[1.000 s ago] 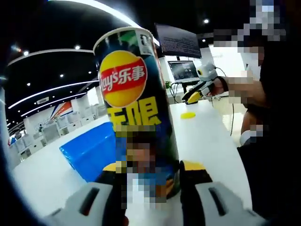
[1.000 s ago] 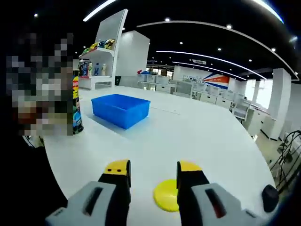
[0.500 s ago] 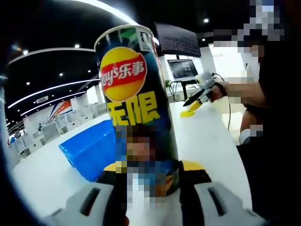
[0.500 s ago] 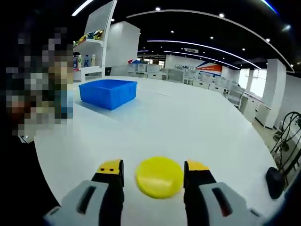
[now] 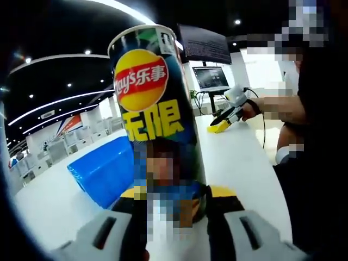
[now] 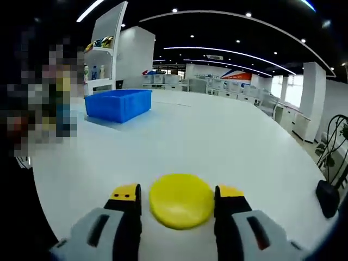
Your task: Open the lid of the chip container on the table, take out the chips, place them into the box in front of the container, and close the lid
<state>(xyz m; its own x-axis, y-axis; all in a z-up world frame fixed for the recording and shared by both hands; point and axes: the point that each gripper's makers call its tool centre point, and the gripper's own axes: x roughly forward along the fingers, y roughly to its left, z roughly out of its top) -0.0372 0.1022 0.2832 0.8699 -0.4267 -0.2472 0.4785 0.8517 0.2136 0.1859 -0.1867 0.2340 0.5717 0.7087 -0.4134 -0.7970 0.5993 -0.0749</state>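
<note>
While the left gripper [image 5: 173, 200] is clamped on the can [image 5: 157, 114] at frame centre, the right gripper [image 6: 178, 194] stands apart around the lid [image 6: 181, 199] at lower centre.

One chip container [image 5: 157, 119], one yellow lid [image 6: 181, 199], one blue box [image 6: 118, 104], one white table [image 6: 228, 141].

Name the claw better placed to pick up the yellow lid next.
Right. The right claw is open with the yellow lid lying between its jaws on the table, while the left claw is busy gripping the chip container.
</note>
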